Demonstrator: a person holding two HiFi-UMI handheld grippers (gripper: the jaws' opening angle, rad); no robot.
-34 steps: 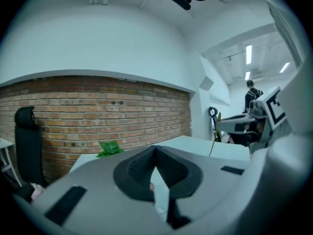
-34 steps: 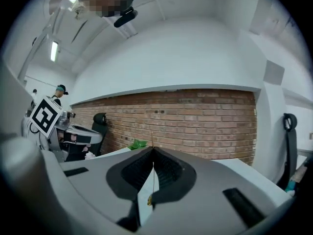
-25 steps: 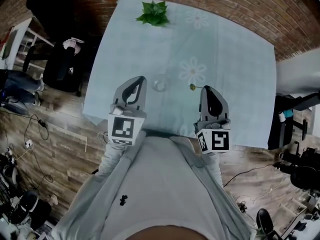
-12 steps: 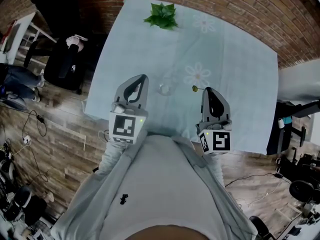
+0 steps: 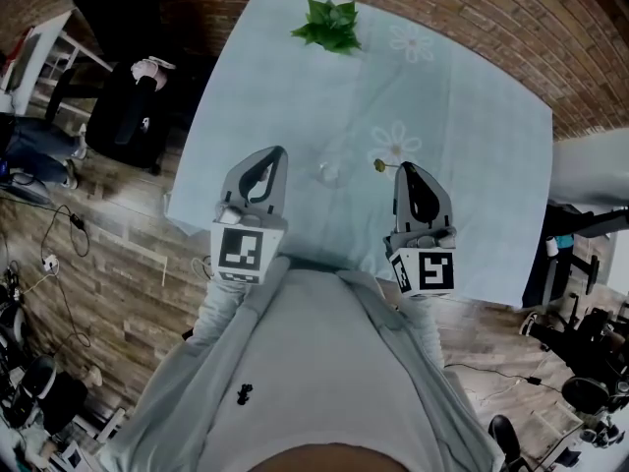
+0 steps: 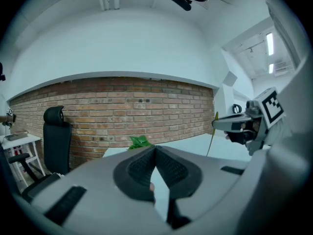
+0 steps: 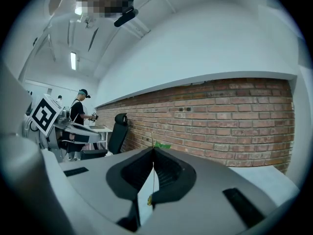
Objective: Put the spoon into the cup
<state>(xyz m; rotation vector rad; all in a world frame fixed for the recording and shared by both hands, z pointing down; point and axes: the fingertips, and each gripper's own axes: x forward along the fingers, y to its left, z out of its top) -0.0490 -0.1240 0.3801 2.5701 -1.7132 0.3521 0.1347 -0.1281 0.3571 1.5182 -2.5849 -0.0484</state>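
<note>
In the head view, a small clear glass cup (image 5: 327, 172) stands near the middle of a table under a pale blue cloth printed with white flowers (image 5: 472, 146). A leafy green plant (image 5: 332, 23) sits at the table's far edge, at the top of the frame. The grey right gripper (image 5: 406, 168), centre right, has its jaws pressed together on a thin, olive-gold metal spoon (image 5: 381, 167). The spoon's small bowl juts out toward the left of the frame and lies just right of the cup, not touching it. In the right gripper view the slim handle runs straight up the seam between the closed jaws (image 7: 153, 148). The grey left gripper (image 5: 275, 153), centre left, sits to the left of the cup. Its own view shows the jaw tips meeting (image 6: 155, 148) with nothing between them, and the spoon (image 6: 212, 137) hanging from the right gripper (image 6: 217, 125) at the right of that frame.
</note>
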